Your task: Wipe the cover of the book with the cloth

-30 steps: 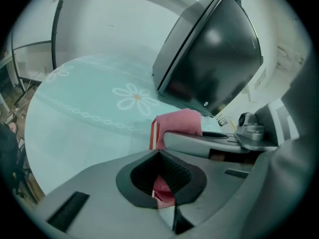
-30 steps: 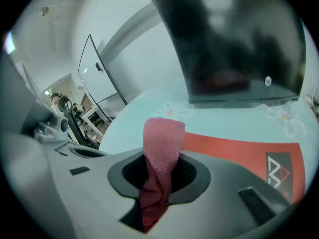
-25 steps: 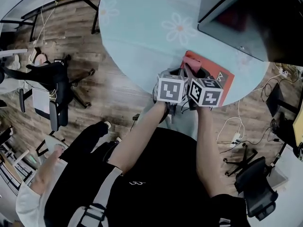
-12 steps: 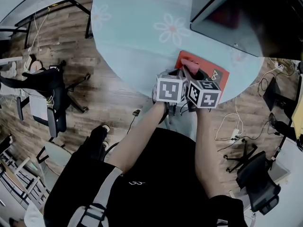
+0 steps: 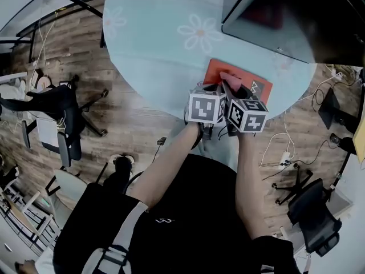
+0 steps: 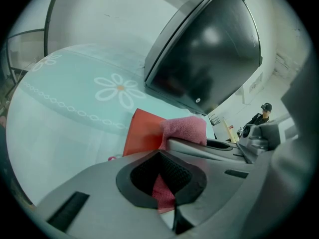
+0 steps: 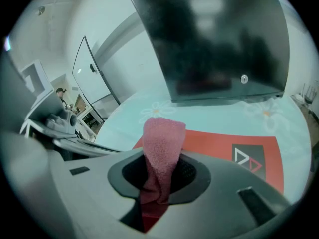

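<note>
Cloth (image 7: 162, 148) pinched in right gripper (image 7: 157, 183), apparently left gripper (image 6: 162, 190) too, over book (image 7: 212, 142)

Your round table (image 5: 159, 44) (pale teal, printed with daisies) carries the red book (image 5: 215, 72) near its front edge and a dark screen (image 5: 285, 16) farther back.

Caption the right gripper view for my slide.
Right gripper shut on the pink cloth, red book lying ahead, dark monitor behind.

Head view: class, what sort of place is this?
Probably an office or lab: wheeled office chairs, a power strip on the wood floor, and a big dark screen.
</note>
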`<move>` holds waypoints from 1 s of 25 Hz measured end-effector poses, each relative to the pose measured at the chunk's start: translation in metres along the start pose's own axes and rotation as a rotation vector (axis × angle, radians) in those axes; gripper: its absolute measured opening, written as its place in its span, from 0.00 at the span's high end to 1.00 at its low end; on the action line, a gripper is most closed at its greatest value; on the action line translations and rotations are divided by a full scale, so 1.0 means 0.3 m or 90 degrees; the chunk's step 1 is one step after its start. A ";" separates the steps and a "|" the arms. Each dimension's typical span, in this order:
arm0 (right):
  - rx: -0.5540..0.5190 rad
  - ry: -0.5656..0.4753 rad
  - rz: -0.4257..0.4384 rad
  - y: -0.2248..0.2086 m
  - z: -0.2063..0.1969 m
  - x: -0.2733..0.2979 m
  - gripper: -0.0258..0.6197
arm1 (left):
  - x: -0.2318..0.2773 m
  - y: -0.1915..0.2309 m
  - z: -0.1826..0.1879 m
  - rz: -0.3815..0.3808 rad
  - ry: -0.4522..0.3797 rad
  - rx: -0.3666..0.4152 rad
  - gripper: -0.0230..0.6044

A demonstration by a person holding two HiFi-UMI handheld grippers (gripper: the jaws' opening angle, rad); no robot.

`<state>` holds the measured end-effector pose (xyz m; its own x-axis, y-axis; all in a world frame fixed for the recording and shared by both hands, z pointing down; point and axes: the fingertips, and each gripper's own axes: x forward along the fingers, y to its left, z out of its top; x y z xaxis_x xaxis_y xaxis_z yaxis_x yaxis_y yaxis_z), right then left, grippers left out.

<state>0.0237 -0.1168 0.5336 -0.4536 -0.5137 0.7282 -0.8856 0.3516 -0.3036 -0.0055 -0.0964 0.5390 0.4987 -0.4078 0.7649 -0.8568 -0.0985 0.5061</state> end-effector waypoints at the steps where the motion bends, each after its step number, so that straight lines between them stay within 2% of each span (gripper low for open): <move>1: 0.003 -0.001 0.003 -0.004 -0.001 -0.003 0.82 | 0.002 -0.004 -0.001 0.001 0.002 0.002 0.94; 8: 0.024 -0.004 0.017 -0.046 -0.016 -0.029 0.82 | 0.033 -0.042 -0.005 0.017 0.002 0.023 0.94; 25: 0.045 -0.020 0.000 -0.204 -0.044 -0.136 0.82 | 0.111 -0.216 -0.038 -0.002 0.017 0.048 0.94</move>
<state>0.0977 -0.1069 0.5306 -0.4554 -0.5390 0.7086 -0.8900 0.2964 -0.3465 0.0680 -0.0933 0.5362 0.5042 -0.3828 0.7741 -0.8620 -0.1681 0.4783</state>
